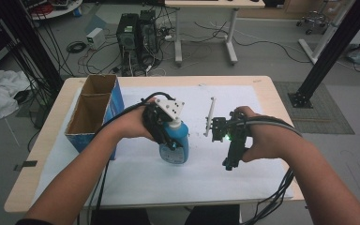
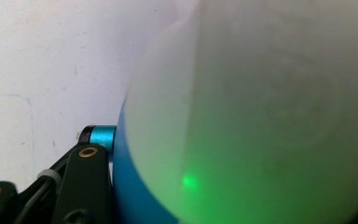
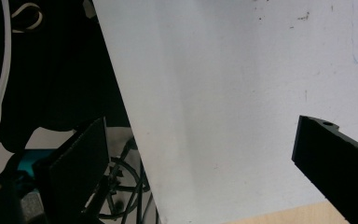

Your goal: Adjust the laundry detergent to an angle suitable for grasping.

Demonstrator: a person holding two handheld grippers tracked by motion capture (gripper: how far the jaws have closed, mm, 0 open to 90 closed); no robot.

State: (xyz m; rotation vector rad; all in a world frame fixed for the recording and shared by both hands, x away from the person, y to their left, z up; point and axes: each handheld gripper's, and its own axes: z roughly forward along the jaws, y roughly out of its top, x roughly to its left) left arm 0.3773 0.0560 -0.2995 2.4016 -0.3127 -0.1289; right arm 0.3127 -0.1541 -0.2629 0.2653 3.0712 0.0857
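Filling the left gripper view, nearest of all, is the bottle [image 2: 261,121], its pale shoulder and blue body pressed against my black jaw. I am clenching the left hand-held gripper [image 1: 168,136] on that bottle [image 1: 174,140] and holding it above the white sheet [image 1: 262,178] on the counter [image 1: 47,154], a little to the right of the cardboard box [image 1: 93,112]. My right hand-held gripper [image 1: 220,129] is hanging farther right of the box, well apart from the bottle, its jaws standing wide with nothing between them. A thin white stick [image 1: 209,115] is lying on the sheet just beside that gripper.

I am judging this to be the carrying step: the bottle is gripped and not yet put away. Next I would be swinging it left toward the box, lifting it over the box's rim and keeping it upright before letting go.
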